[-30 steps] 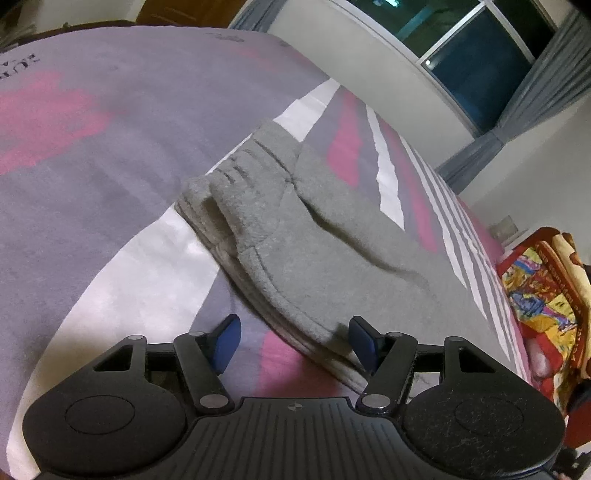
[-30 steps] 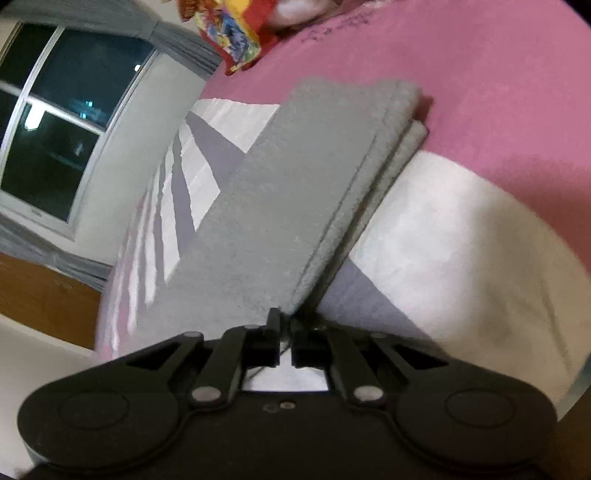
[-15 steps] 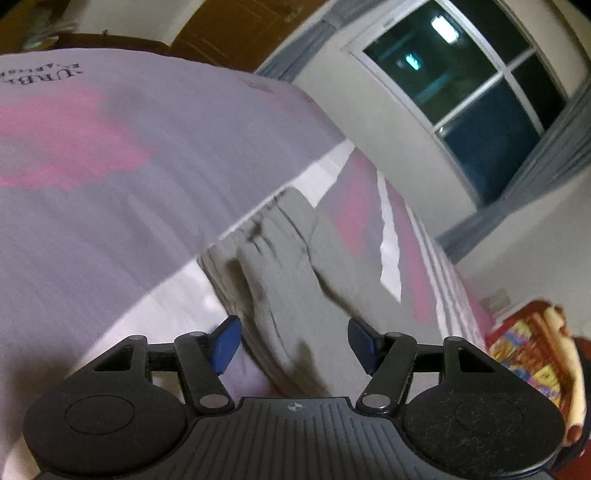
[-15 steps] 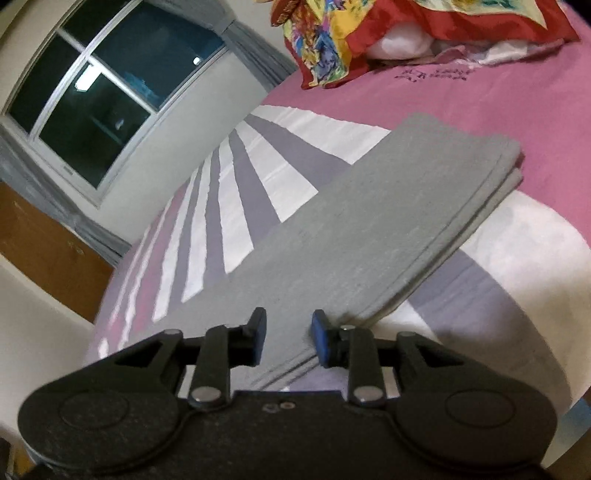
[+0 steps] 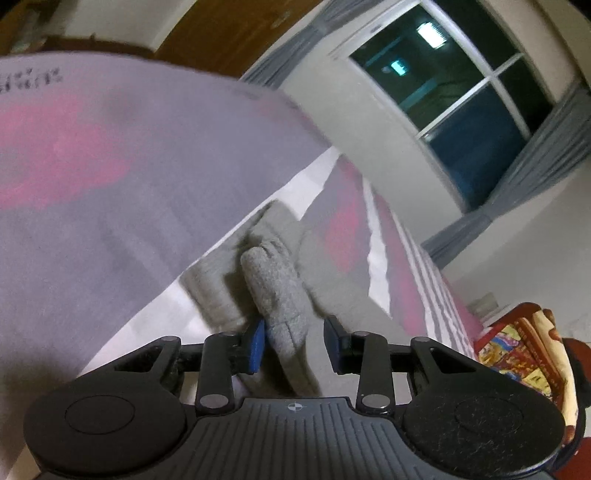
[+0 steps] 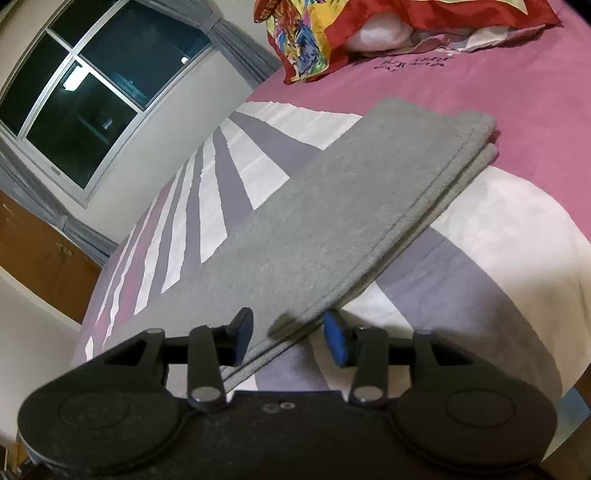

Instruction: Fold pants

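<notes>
Grey pants lie folded lengthwise on the bed. In the left wrist view their bunched waistband end (image 5: 275, 284) sits right in front of my left gripper (image 5: 293, 341), which is open with a fold of fabric between its blue pads, not clamped. In the right wrist view the flat stacked legs (image 6: 332, 218) stretch away to the cuffs at the upper right. My right gripper (image 6: 290, 336) is open, its pads either side of the near edge of the legs.
The bedspread (image 6: 517, 92) is pink, white and purple with radiating stripes. A red and yellow patterned blanket (image 6: 332, 33) and a pillow lie at the far end. A window (image 5: 454, 92) with grey curtains and a wooden cabinet (image 6: 33, 251) stand beyond the bed.
My right gripper has opened and let go of the leg edge, pulling back and up. My left gripper has moved low towards the waistband, which now sits between its pads.
</notes>
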### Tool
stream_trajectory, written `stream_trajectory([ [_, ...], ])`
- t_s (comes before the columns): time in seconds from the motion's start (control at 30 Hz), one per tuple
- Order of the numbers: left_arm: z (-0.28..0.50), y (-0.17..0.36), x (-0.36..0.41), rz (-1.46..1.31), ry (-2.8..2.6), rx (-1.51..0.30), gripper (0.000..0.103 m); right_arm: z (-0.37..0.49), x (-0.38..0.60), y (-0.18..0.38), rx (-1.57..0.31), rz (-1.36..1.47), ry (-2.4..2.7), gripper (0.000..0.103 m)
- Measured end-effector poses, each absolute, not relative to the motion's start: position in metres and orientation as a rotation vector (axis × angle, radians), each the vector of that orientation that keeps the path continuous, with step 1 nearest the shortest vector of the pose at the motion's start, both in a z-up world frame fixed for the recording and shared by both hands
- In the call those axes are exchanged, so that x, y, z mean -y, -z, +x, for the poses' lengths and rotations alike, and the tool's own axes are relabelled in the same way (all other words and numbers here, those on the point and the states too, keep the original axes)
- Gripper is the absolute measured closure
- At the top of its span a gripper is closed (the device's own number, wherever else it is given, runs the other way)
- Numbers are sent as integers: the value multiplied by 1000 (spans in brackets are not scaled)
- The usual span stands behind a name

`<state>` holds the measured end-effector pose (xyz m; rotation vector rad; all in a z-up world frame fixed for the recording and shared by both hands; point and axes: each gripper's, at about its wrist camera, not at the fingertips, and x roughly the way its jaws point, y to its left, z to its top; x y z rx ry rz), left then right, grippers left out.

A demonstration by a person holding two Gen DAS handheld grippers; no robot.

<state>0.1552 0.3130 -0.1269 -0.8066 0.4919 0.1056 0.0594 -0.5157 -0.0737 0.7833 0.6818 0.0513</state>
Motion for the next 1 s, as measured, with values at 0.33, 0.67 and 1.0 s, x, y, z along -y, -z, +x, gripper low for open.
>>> stream_trajectory([
  [0.33,188,121,-321,-842,-39,-409,84,62,517,76,-691,805,-42,60],
  [0.67,206,141,-327,-629,-92,-606,84,59,525,81,-676,866,-33,60],
  [1.0,196,148,-332,-672,-86,-613,81,36,598,98,-478,1139,150,56],
])
